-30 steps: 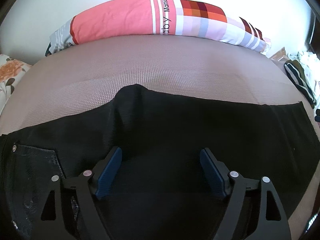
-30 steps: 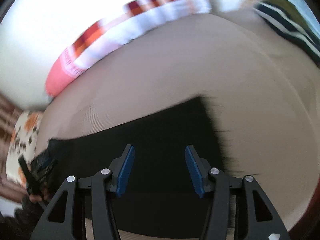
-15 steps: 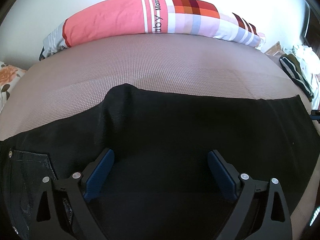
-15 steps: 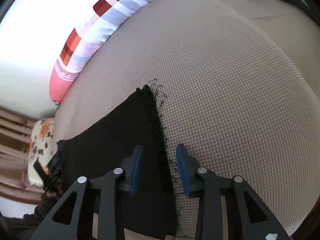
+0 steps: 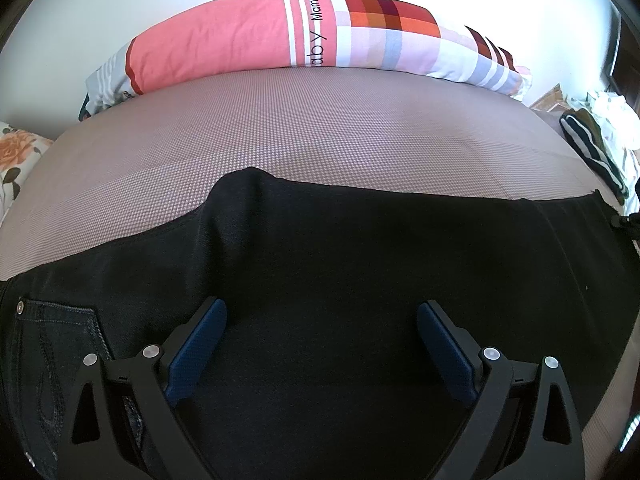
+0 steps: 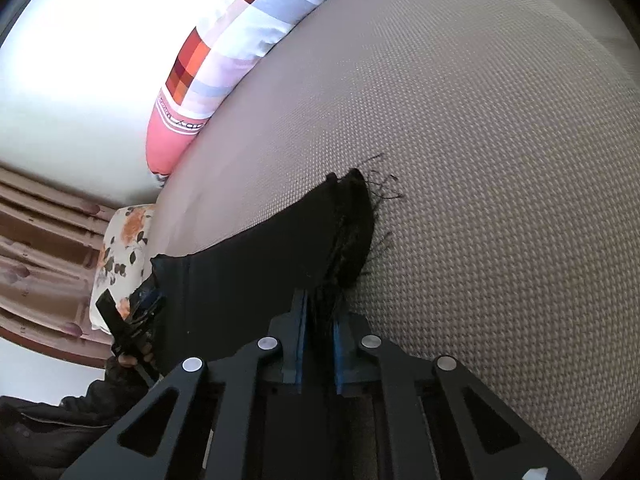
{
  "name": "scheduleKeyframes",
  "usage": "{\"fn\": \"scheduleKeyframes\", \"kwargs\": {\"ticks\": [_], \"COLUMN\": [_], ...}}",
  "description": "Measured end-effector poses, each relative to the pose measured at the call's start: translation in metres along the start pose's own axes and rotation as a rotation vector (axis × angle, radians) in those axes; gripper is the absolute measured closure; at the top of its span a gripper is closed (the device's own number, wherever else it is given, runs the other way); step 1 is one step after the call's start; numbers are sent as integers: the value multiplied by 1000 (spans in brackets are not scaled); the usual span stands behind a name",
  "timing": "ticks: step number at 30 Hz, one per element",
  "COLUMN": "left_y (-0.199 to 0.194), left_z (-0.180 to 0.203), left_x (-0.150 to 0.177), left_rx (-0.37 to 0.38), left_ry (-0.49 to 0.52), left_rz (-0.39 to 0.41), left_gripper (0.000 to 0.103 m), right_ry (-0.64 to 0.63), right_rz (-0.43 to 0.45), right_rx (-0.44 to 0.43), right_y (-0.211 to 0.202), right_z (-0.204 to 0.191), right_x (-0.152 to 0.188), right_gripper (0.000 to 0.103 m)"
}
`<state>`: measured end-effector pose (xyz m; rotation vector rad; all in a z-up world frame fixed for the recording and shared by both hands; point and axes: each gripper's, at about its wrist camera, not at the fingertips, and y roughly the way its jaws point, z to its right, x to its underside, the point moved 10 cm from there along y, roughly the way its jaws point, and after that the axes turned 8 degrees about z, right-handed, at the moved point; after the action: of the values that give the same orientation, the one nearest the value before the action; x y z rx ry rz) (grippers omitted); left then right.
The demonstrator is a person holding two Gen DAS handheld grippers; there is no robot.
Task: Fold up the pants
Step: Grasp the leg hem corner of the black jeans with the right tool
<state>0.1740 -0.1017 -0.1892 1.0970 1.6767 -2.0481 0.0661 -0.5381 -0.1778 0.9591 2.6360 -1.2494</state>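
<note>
Black pants (image 5: pixel 360 264) lie spread across a beige woven mattress (image 5: pixel 304 128), waist and back pocket (image 5: pixel 56 344) at the left, leg hem at the right. My left gripper (image 5: pixel 322 320) hovers over the middle of the pants, its blue pads wide apart and nothing pinched. In the right wrist view the pants (image 6: pixel 256 280) end in a frayed hem (image 6: pixel 356 224), bunched up just ahead of my right gripper (image 6: pixel 319 304), whose blue pads are shut on that hem fabric. The left gripper's black frame (image 6: pixel 120 328) and a hand show at the pants' far end.
A long pink, white and checked pillow (image 5: pixel 304 36) lies along the mattress's far edge by the wall. A floral cushion (image 5: pixel 16 152) sits at the left. Striped and white clothes (image 5: pixel 596 140) are piled at the right edge. Brown curtains (image 6: pixel 44 240) hang beyond the bed.
The right gripper dropped to the frayed leg hem and its pads closed on it, bunching the cloth. The left gripper's pads spread wider over the pants while staying in place.
</note>
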Motion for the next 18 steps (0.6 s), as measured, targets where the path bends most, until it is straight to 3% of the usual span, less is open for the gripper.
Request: {"fn": "scheduleKeyframes", "kwargs": {"ticks": [9,18], "left_y": [0,0], "left_z": [0,-1], "left_x": [0,0], "left_rx": [-1,0], "left_ry": [2,2], "left_rz": [1,1], "left_gripper": [7,7], "right_ry": [22,34], "right_rz": [82,135], "right_rx": [129,119], "right_y": [-5,-13], "right_z": [-9,-45], "right_x": [2,9], "right_gripper": [96,96]}}
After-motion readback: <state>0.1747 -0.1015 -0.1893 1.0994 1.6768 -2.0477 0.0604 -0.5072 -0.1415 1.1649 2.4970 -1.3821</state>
